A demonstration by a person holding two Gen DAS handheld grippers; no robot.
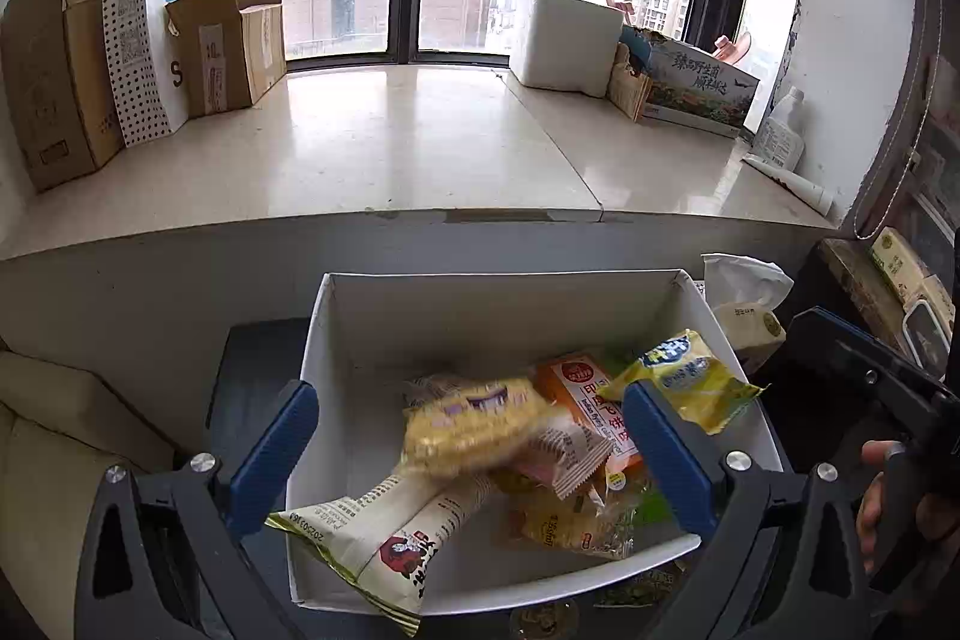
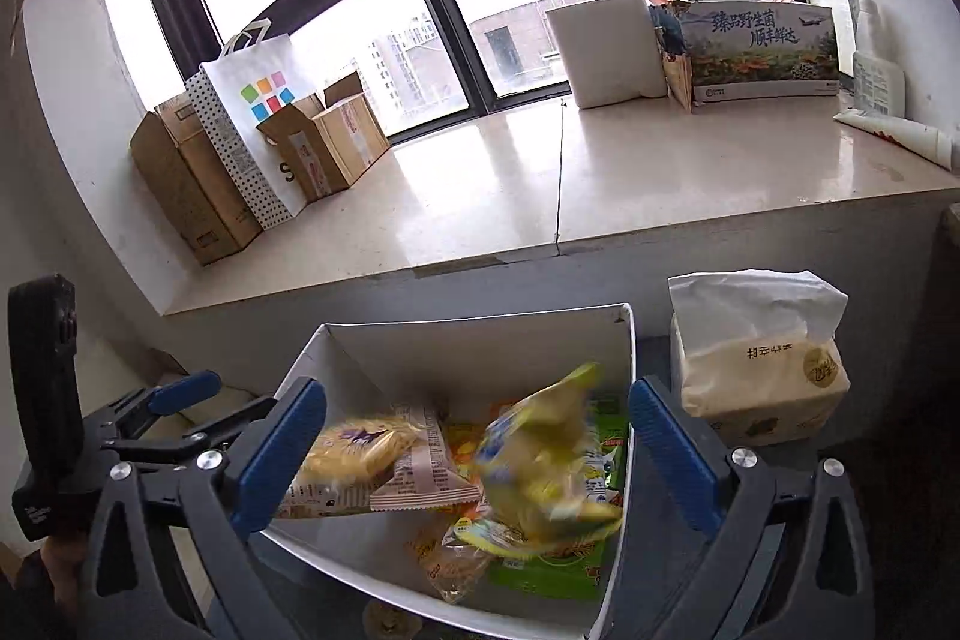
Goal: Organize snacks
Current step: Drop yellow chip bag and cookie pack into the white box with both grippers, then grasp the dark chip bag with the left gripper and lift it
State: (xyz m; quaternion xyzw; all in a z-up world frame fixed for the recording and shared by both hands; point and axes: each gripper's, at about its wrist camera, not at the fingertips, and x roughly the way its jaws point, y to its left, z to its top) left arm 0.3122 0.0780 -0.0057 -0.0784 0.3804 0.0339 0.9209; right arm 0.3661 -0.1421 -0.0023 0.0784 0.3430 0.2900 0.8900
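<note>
Looking along the left gripper [image 1: 471, 451], its blue fingers stood spread wide over the white box [image 1: 336, 334], and a blurred yellow snack pack [image 1: 474, 430] lay between them with neither pad touching it, seemingly dropping onto the heap of packets below: a long cream packet [image 1: 384, 532] hanging over the near rim, an orange packet [image 1: 591, 400] and a yellow-green packet [image 1: 690, 382] further right. From the right wrist, the right gripper [image 2: 477, 451] was spread just as wide and held nothing; a blurred yellow-green pack [image 2: 546, 466] sat loose between its fingers above the box's contents, and the tissue pack [image 2: 756, 358] stood just beside the box. The step in hand looked like the release of a snack from each gripper into the box. The next move would call for drawing both grippers clear of the rim and finding any snack outside the box; none showed plainly here.
</note>
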